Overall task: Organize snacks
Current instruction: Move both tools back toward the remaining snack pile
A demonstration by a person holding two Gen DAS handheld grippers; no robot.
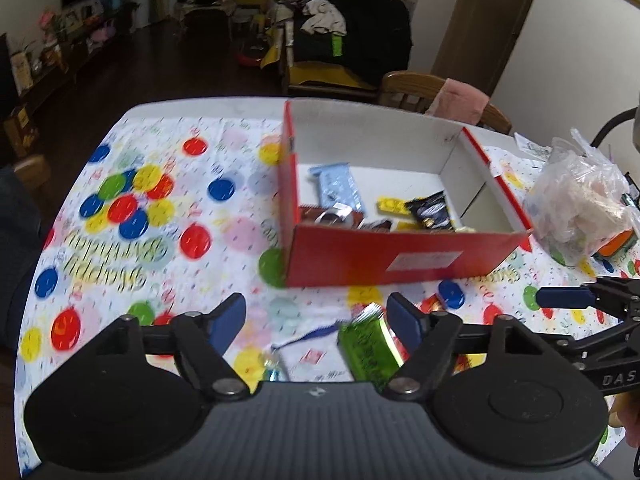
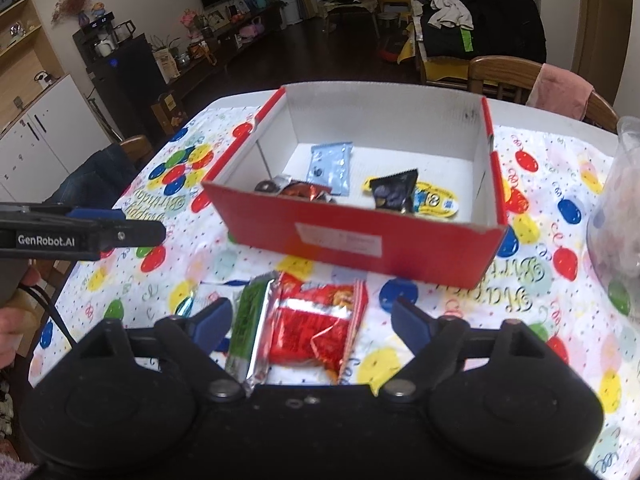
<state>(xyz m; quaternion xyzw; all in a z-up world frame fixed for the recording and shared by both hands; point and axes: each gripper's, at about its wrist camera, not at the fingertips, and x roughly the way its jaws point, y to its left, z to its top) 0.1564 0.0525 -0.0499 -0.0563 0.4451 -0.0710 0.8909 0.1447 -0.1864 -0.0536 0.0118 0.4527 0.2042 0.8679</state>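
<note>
A red cardboard box (image 1: 372, 258) (image 2: 360, 246) with a white inside stands on the balloon-print tablecloth (image 1: 160, 220). It holds several snacks, among them a light blue packet (image 1: 338, 186) (image 2: 331, 166) and a black packet (image 1: 430, 210) (image 2: 394, 192). In front of the box lie a green packet (image 1: 366, 350) (image 2: 248, 320) and a red packet (image 2: 316, 330). My left gripper (image 1: 316, 312) is open above the green packet, its pads clear of it. My right gripper (image 2: 312, 318) is open over the red packet without touching it.
A clear plastic bag (image 1: 580, 200) with more items sits right of the box. A small blue-wrapped candy (image 1: 274, 364) lies near the front edge. Wooden chairs (image 2: 508, 76) stand behind the table, one with a pink cloth. The other gripper shows at each view's side.
</note>
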